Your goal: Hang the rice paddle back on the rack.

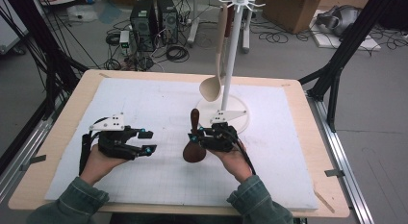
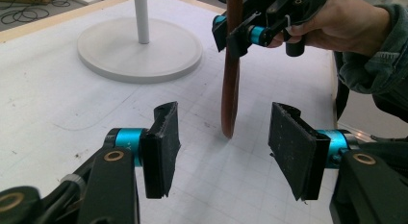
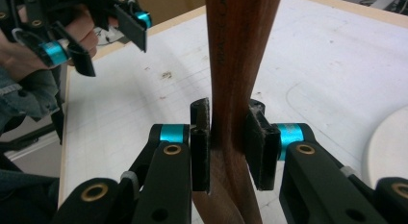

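Note:
A dark brown wooden spoon (image 1: 194, 149) stands upright on the white mat (image 1: 144, 185), bowl down. My right gripper (image 1: 196, 136) is shut on its handle; in the right gripper view both pads press the handle (image 3: 231, 65) where the right gripper (image 3: 230, 137) holds it. My left gripper (image 1: 149, 142) rests to the left of the spoon, open, with nothing between its pads. In the left gripper view the left gripper (image 2: 228, 149) points at the spoon (image 2: 230, 89), which stands a little beyond its fingertips, held by the right gripper (image 2: 238, 34).
A white hook stand (image 1: 232, 56) with a round base (image 1: 243, 120) rises just behind the right hand. A pale wooden spoon (image 1: 211, 88) hangs from it. The mat lies on a wooden table (image 1: 62, 132). In the right gripper view the left gripper (image 3: 110, 43) sits at the upper left.

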`<state>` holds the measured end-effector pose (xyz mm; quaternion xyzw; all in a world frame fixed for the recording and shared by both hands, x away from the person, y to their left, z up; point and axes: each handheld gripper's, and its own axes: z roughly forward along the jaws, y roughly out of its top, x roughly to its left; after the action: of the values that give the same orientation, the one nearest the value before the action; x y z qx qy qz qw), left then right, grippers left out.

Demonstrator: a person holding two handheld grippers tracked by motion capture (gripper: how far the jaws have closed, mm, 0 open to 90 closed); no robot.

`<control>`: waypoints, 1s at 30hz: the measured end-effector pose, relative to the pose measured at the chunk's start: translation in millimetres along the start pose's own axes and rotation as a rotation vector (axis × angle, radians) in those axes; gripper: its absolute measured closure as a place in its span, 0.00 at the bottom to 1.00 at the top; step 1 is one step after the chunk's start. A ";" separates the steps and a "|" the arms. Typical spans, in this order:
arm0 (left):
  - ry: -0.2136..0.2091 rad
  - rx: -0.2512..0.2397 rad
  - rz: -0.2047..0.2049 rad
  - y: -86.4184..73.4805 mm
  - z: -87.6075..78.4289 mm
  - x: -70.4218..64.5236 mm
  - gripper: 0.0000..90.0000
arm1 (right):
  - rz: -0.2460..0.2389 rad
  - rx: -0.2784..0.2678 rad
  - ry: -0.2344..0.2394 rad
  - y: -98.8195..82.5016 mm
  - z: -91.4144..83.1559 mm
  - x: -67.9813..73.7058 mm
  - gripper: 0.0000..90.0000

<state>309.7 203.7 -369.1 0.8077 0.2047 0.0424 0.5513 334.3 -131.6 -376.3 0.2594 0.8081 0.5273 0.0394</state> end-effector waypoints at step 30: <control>0.146 0.003 -0.006 -22.0 -14.5 7.0 0.29 | 0.013 -0.058 -0.091 16.3 -30.4 -8.8 0.84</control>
<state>305.5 225.9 -384.5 0.8027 0.2469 0.0992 0.5337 337.8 -155.9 -350.6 0.2873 0.7882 0.5383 0.0802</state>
